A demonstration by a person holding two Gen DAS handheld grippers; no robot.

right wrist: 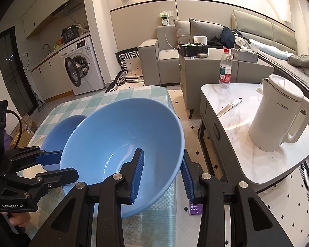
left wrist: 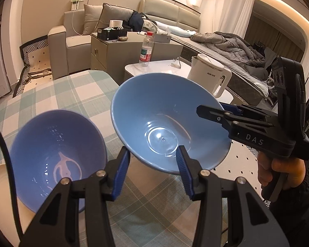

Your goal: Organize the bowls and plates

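The right tool [right wrist: 161,177] pinches the light blue bowl's [right wrist: 121,144] rim, held tilted above the counter [left wrist: 57,94]; the left tool [left wrist: 152,170] stands open just beside it. That thin rim grip could slip, dropping the bowl onto the darker blue bowl [left wrist: 55,154] resting on the counter alongside.

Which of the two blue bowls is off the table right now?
The lighter blue bowl, tilted and held at its rim by the right claw. The darker blue bowl sits on the checked tablecloth, ungripped.

left gripper [left wrist: 152,164] jaws spread wide, gripping nothing, right gripper [right wrist: 161,175] jaws clamped together on a rim, tilted, bare hand [left wrist: 282,173] on its handle
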